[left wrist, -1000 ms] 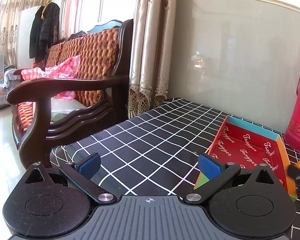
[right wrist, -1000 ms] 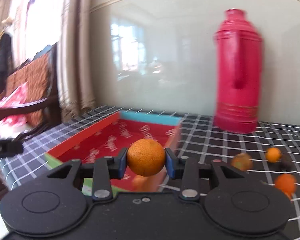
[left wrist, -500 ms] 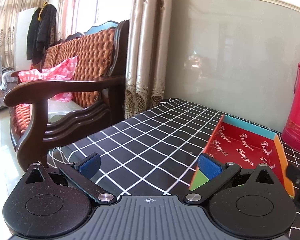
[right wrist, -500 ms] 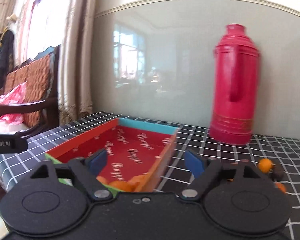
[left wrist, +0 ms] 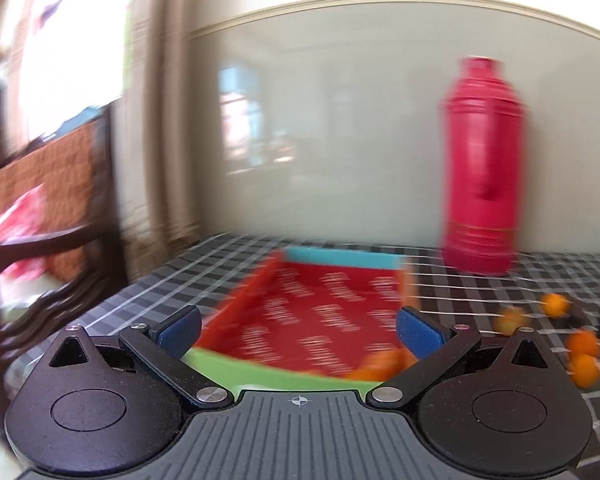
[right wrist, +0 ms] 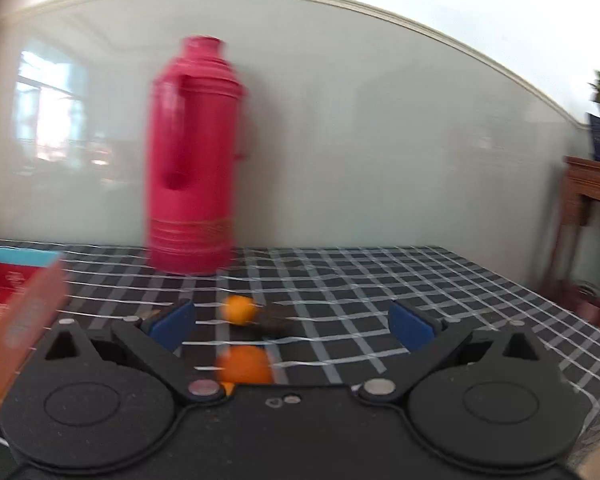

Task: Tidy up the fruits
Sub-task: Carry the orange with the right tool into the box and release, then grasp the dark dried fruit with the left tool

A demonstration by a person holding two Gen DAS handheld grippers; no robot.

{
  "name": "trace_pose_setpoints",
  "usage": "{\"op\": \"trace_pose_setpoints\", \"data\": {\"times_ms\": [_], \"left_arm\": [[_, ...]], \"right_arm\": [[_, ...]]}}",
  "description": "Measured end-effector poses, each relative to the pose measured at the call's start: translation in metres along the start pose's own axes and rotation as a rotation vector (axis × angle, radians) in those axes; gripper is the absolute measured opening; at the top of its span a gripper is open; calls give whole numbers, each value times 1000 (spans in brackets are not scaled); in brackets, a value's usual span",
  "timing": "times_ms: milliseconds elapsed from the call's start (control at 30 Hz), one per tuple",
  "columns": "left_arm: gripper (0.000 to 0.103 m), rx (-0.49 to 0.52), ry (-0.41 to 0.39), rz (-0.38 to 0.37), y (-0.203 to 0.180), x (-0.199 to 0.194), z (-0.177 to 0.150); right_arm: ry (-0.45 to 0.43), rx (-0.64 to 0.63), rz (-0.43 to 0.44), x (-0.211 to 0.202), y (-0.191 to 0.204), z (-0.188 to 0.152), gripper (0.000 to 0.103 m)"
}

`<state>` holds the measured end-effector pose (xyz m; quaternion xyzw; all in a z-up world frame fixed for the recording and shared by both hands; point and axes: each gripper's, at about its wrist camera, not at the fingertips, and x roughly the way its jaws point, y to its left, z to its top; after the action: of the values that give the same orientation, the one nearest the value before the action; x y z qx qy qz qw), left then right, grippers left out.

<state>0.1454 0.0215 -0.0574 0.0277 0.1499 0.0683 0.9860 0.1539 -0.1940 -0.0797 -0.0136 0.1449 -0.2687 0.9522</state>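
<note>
A red tray (left wrist: 320, 312) with green, orange and blue walls lies on the checked table. Oranges (left wrist: 380, 364) lie in its near right corner. My left gripper (left wrist: 298, 330) is open and empty, facing the tray's near end. Several loose oranges (left wrist: 584, 344) lie on the cloth right of the tray. My right gripper (right wrist: 292, 326) is open and empty over the table, right of the tray (right wrist: 16, 304). One orange (right wrist: 244, 366) lies just in front of it, left of centre between the jaws, and another (right wrist: 239, 310) lies further on. Both views are blurred.
A tall red thermos (left wrist: 482, 168) stands at the back by the wall, also in the right wrist view (right wrist: 192, 160). A small dark object (right wrist: 274, 322) lies beside the far orange. A wooden sofa (left wrist: 44, 208) stands left of the table, a wooden stand (right wrist: 592, 208) at right.
My right gripper opened and let the orange go into the tray, then swung right toward the loose oranges. My left gripper swung right and now faces the tray.
</note>
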Motion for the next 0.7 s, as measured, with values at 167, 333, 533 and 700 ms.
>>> {"op": "trace_pose_setpoints", "data": {"times_ms": [167,333,533,700], "left_arm": [[103,116,-14,-174,-60,0,-3],[102,186,36,-249,-110,19,-9],[87,159,170,-307,-133,58,-16],[69,101,297,-329,-137,88,-23]], "right_arm": [[0,-31,-275,16,-31,-13,97],[22,-14,-320,26,-61,-20,97],[27,64,-270,25,-85,-20,97],[23,120,-232,25,-99,-19,97]]}}
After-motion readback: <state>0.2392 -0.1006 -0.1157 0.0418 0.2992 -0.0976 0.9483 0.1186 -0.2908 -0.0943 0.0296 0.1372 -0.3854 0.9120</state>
